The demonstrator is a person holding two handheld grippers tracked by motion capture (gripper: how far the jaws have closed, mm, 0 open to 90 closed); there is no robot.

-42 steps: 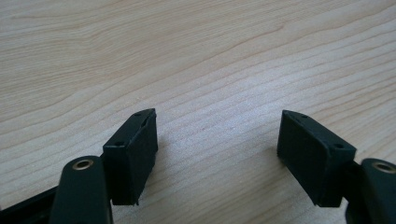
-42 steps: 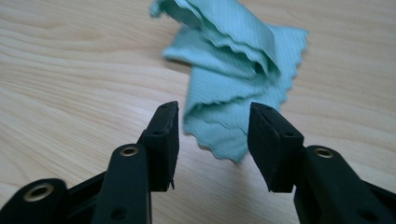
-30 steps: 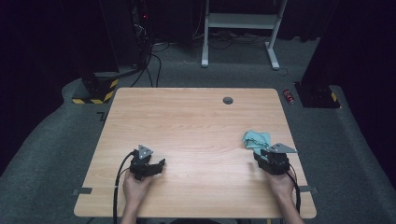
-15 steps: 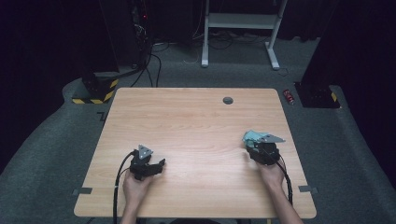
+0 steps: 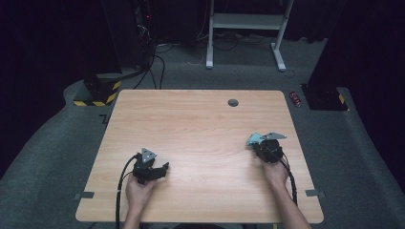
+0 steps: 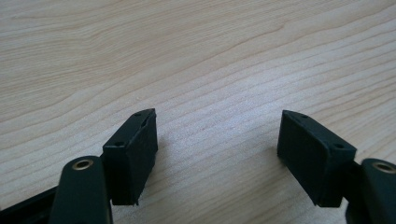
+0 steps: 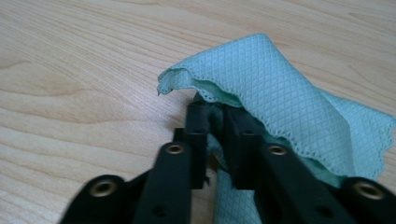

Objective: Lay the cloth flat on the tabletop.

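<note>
The wooden surface (image 5: 200, 143) spans the middle of the high view, bare apart from a small dark disc (image 5: 233, 102) near its upper edge. Toward the lower left rest the left tongs (image 5: 165, 168), jaws spread wide over bare wood and nothing between them, probably parked until a second grip is needed. At centre right, the right tongs (image 5: 255, 143) are pinched narrow on a fold of the teal cloth (image 7: 285, 102), which bunches over the jaw tips at that spot; gripping an edge like this looks meant for lifting or dragging it.

L jaws apart, R jaws pinched.
</note>
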